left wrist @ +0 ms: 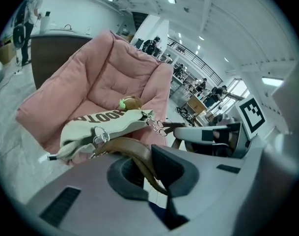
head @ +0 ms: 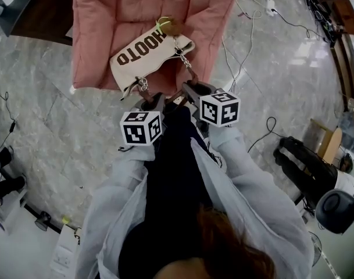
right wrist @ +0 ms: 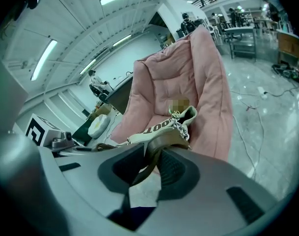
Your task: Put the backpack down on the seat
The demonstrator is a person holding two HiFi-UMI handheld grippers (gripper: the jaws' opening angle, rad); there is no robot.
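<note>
Left gripper (left wrist: 145, 167): fingers closed on the brown strap (left wrist: 132, 149) | Right gripper (right wrist: 150, 166): fingers slightly apart, I see the strap running between them | Backpack (head: 149, 54): cream, lying at the front of the pink seat (head: 101, 22), strap leading to both grippers

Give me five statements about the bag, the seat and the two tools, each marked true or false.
1. The cream bag rests on the pink seat. True.
2. The left tool is shut on the brown strap. True.
3. The bag's lettering is red. False: it is dark brown.
4. Nothing passes between the jaws of the right tool. False: the strap runs between them.
5. The seat stands on carpet. False: it stands on a grey, glossy tiled floor.
</note>
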